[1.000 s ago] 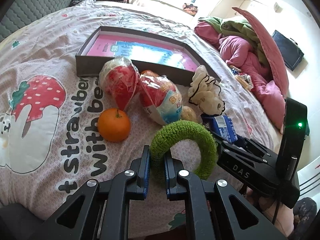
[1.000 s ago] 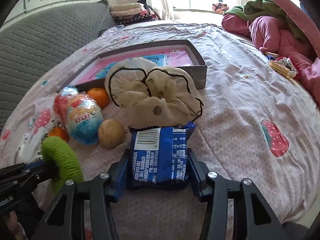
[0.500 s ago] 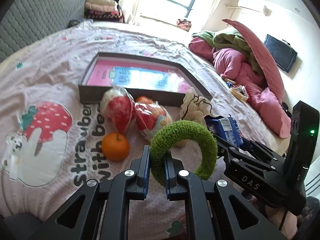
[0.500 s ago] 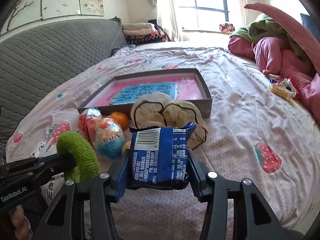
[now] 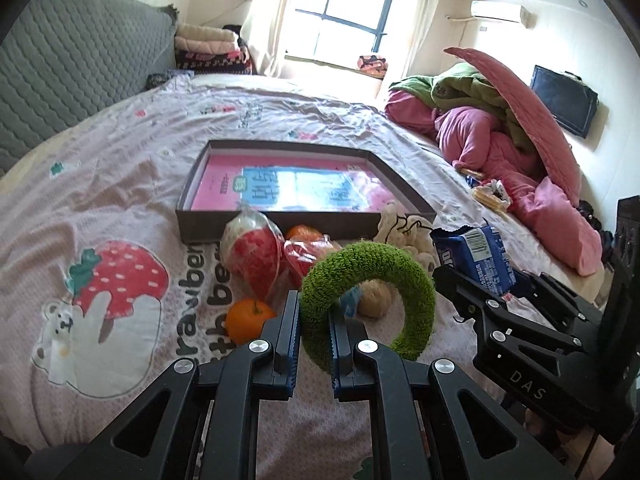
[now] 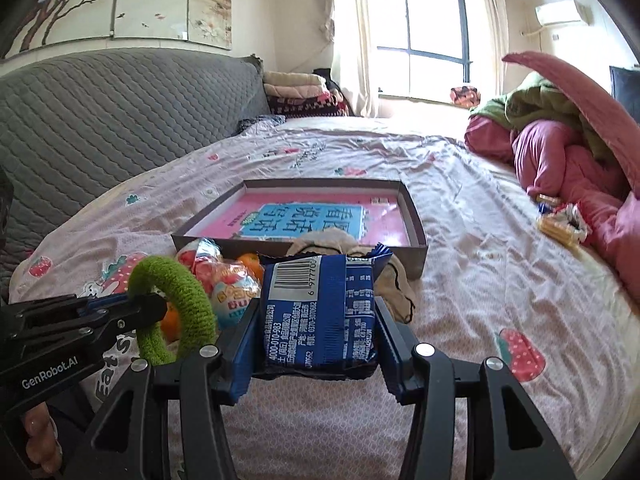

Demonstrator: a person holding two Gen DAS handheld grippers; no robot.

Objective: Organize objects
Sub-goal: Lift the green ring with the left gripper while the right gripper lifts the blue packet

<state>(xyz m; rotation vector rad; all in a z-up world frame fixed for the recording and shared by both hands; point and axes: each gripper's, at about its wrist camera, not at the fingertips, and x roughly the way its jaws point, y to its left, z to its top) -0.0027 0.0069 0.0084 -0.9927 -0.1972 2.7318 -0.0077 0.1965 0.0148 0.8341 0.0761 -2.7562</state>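
My left gripper [image 5: 313, 320] is shut on a fuzzy green ring [image 5: 372, 268], held up off the bed; the ring [image 6: 176, 304] also shows at the left of the right wrist view. A blue snack packet [image 6: 320, 312] sits pinched between the pads of my right gripper [image 6: 318, 320], and this packet [image 5: 476, 256] appears at the right of the left wrist view. Beyond both lies a shallow brown box [image 5: 240, 220] with a pink and blue book inside [image 6: 312, 216]. In front of the box lie wrapped toy eggs [image 5: 256, 256], oranges [image 5: 248, 320] and a cream scrunchie [image 6: 396, 288].
Everything rests on a pink strawberry-print bedspread [image 6: 480, 280]. A grey quilted headboard [image 6: 100, 112] runs along the left. Pink and green bedding [image 6: 560, 140] is piled at the right, with snack wrappers [image 6: 560, 220] beside it. A beige ball [image 5: 376, 300] lies behind the ring.
Both grippers have risen and tilted up with their loads, so the box and the room's far end now show more. The grips on the ring and packet are unchanged.
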